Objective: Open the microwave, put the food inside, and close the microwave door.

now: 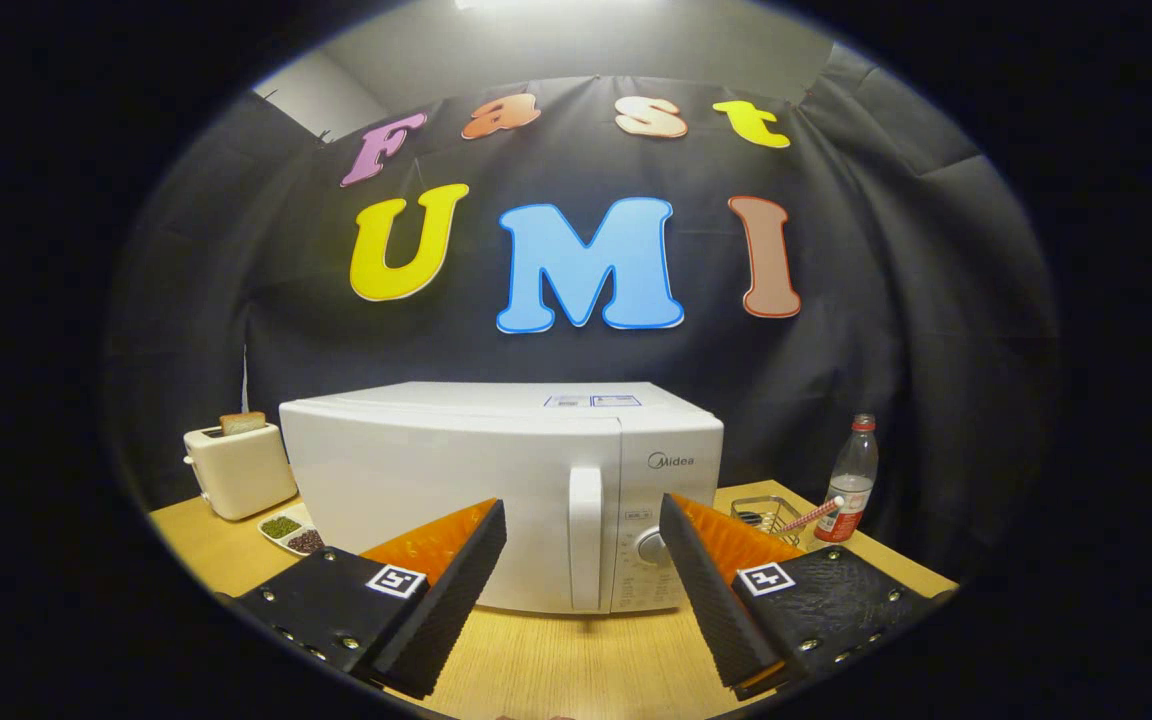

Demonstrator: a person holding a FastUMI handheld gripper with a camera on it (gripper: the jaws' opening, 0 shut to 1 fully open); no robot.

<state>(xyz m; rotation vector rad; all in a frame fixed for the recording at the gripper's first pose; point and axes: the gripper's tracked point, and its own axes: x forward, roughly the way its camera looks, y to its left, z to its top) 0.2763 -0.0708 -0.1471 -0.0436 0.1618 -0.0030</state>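
Microwave (pixel 496 480), one, door closed, stands on the bench (pixel 576 660). Tool (pixel 583 540) gapes wide before its handle (pixel 585 535), holding nothing. Left: one toaster (pixel 239 468), one dish (pixel 291 530). Right: one bottle (pixel 851 480), one rack (pixel 771 515).

Tool (pixel 583 545): held spread apart, nothing gripped, the door handle (pixel 585 537) seen between its fingers.
Microwave (pixel 456 470): shut, set on the tabletop (pixel 576 660).
Toaster (pixel 239 468): placed left of it.
Bottle (pixel 851 480): stood to its right.
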